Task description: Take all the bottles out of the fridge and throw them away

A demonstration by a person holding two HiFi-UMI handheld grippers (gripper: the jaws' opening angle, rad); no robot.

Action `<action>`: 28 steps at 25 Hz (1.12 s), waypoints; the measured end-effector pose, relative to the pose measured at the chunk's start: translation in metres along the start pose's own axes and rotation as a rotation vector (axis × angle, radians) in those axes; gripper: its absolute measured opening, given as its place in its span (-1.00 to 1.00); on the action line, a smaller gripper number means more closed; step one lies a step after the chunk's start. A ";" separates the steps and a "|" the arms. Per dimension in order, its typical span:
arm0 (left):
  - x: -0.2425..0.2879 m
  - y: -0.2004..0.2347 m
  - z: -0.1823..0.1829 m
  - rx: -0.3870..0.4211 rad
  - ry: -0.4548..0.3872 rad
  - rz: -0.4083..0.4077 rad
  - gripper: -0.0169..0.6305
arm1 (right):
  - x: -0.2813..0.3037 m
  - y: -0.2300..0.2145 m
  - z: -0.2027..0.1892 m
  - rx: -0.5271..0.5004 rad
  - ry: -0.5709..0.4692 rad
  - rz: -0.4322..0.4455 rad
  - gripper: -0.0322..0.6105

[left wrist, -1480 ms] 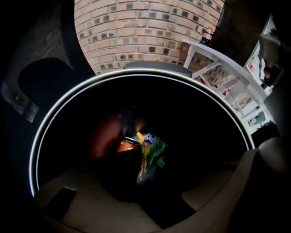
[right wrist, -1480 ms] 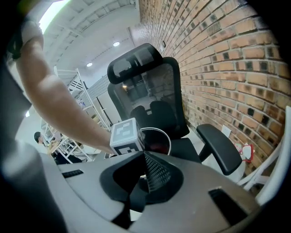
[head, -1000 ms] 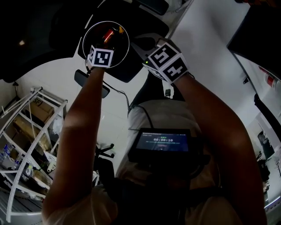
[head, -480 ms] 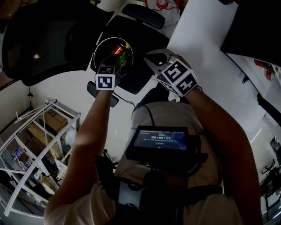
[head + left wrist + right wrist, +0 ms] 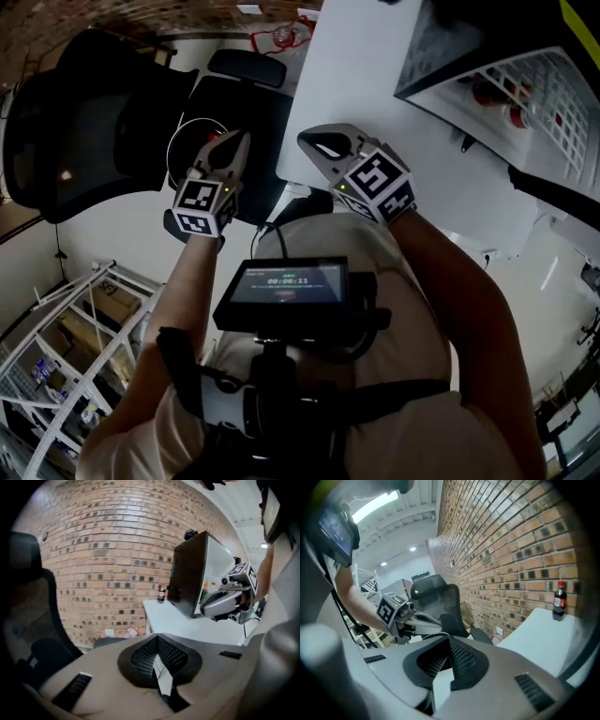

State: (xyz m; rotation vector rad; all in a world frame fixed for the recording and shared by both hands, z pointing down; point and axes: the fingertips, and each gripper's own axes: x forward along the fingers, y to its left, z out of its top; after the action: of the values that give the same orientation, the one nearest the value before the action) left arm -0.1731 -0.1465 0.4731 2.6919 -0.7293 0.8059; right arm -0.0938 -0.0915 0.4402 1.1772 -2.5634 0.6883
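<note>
Both claws closed, empty: left gripper by the bin, right gripper beside it. Cola bottle stands on the white table; fridge open. We think reaching with shut jaws could topple it.

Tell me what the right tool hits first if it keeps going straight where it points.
Probably the black office chair by the brick wall; the left tool sits just left of that line, depth unclear.
</note>
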 end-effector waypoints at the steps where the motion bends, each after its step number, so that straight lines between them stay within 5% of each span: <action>1: 0.005 -0.013 0.013 0.029 -0.020 -0.034 -0.93 | -0.014 -0.006 0.004 0.010 -0.024 -0.022 -0.89; 12: 0.056 -0.151 0.126 0.146 -0.193 -0.344 -0.93 | -0.150 -0.044 0.046 0.038 -0.243 -0.235 -0.89; 28: 0.099 -0.305 0.169 0.256 -0.212 -0.612 -0.93 | -0.312 -0.081 0.006 0.130 -0.386 -0.575 -0.89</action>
State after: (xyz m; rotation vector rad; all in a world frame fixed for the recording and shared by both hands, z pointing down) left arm 0.1344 0.0127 0.3654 2.9902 0.1943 0.4843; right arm 0.1701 0.0621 0.3368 2.1443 -2.2724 0.5292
